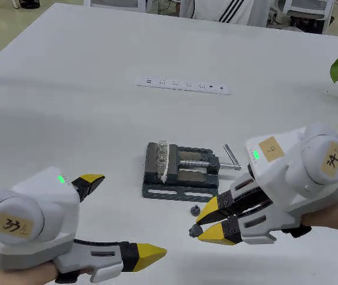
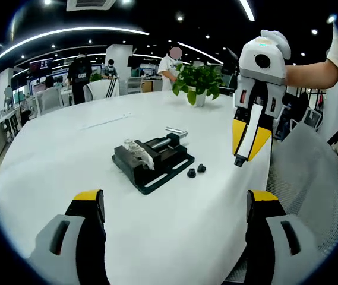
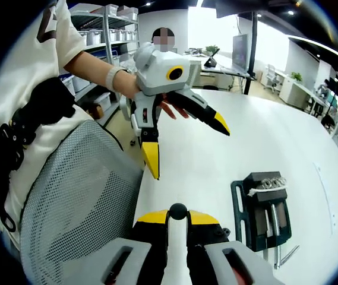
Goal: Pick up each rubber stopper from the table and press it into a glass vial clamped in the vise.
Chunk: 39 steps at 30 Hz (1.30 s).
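Two grippers are above the white desk (image 1: 68,107). Right gripper (image 1: 203,226): jaws nearly closed, pinching one dark rubber stopper (image 3: 177,210) at the tips, raised off the desk near the vise (image 1: 180,178). Left gripper (image 1: 124,215): jaws wide apart, holding nothing. Two more stoppers (image 2: 190,173) lie on the desk just beside the vise, which clamps the glass vials (image 1: 163,155).

The white table (image 1: 68,119) in front of me carries a dark vise (image 1: 180,172) near its middle — just beside its base lie two small black stoppers (image 2: 190,173). Farther off, a long white power strip (image 1: 183,85) lies flat — well apart from the vise.
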Each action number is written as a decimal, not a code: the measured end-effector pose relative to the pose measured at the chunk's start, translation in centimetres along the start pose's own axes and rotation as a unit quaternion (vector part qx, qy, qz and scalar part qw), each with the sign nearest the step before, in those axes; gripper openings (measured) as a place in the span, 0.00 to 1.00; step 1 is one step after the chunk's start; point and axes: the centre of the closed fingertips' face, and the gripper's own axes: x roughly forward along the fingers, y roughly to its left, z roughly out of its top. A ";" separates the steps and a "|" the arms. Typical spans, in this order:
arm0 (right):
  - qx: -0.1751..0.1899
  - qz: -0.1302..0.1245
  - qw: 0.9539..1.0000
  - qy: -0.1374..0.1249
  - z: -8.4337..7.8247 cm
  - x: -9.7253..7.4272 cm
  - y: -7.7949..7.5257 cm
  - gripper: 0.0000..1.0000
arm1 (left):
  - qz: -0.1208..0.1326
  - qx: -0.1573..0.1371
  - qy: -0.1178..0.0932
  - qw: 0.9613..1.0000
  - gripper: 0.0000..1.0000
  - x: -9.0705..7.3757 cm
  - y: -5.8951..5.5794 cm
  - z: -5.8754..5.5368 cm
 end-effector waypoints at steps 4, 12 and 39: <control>-0.003 0.000 1.000 0.006 -0.2 0.1 -0.4 0.06 | 0.002 0.000 -0.001 1.000 0.99 0.0 0.2 -0.1; -0.016 0.013 0.999 0.028 -0.5 0.2 -1.5 0.06 | 0.002 0.008 -0.001 1.000 0.99 0.2 0.8 -0.2; -0.110 -0.006 0.986 0.122 2.6 -1.6 -15.4 0.06 | 0.005 0.003 0.004 1.000 0.97 0.6 2.3 -0.5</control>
